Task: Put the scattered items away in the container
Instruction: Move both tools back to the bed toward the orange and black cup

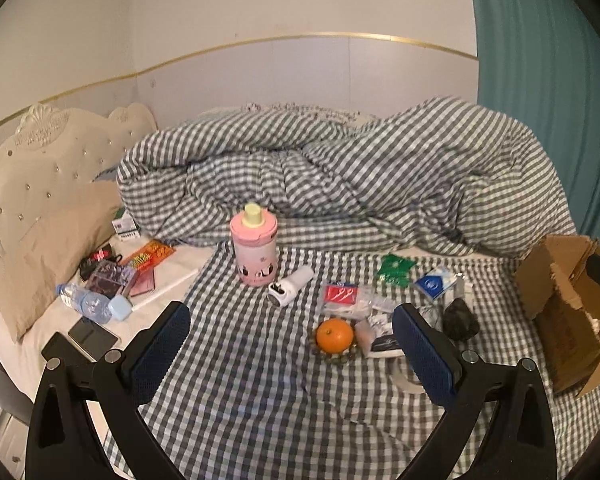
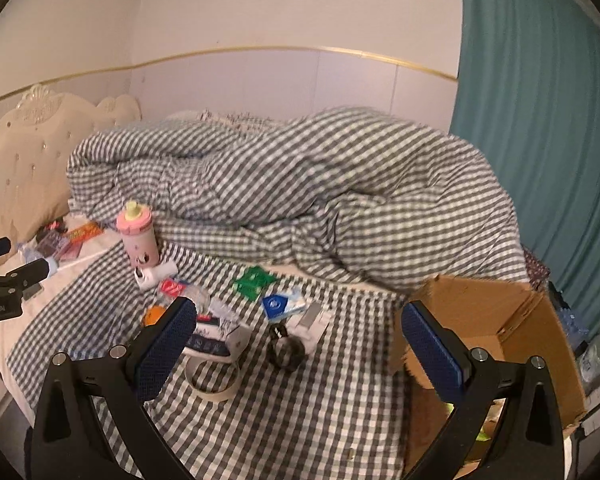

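The left gripper is held above the near part of the bed, its jaws spread wide with nothing between them. The right gripper is likewise held with jaws spread and empty, the right jaw standing in front of the cardboard box.

The box is seen at the right edge of the bed, tipped on its side with its opening toward the near left. The scattered items are found on the checked sheet left of the box. A pink bottle stands upright at the far left, with a white charger lying just beside it. An orange rests near the middle, close to a red and white packet. A green packet and a blue packet lie farther right, and a dark bundle is near them. A roll of tape lies nearest, touching a white mug.

A crumpled checked duvet is heaped at the far side.
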`<action>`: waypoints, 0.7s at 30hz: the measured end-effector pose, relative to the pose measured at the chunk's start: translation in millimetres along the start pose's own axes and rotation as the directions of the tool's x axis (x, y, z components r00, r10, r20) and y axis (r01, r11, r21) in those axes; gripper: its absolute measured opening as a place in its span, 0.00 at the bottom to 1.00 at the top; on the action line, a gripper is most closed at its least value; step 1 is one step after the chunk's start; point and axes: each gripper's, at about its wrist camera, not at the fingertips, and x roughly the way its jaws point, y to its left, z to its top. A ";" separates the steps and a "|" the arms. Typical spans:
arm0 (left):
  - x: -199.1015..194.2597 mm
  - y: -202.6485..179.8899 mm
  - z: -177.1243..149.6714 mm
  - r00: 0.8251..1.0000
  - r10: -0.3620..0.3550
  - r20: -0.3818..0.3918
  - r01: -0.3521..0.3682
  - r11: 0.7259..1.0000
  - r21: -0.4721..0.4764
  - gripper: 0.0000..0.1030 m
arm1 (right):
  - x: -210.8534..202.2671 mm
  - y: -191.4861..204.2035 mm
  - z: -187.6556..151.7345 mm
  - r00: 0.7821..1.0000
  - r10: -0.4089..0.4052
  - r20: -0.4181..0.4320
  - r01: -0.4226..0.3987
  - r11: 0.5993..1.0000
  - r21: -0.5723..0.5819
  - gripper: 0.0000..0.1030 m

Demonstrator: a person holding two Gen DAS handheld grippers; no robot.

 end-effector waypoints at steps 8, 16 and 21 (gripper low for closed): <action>61.5 -9.5 -18.6 0.995 -0.016 -0.101 0.021 0.998 0.055 1.00 | 45.7 0.1 -16.3 0.995 0.018 -0.098 -0.018 1.000 0.005 1.00; 127.4 -18.3 -32.3 0.982 -0.107 -0.159 0.113 0.993 0.033 0.97 | 87.9 -3.6 -33.8 0.981 0.042 -0.187 -0.040 0.999 0.015 1.00; 175.9 -23.4 -43.5 0.966 -0.105 -0.236 0.120 0.991 0.053 0.77 | 112.9 -6.7 -46.0 0.968 0.058 -0.244 -0.053 0.998 0.028 1.00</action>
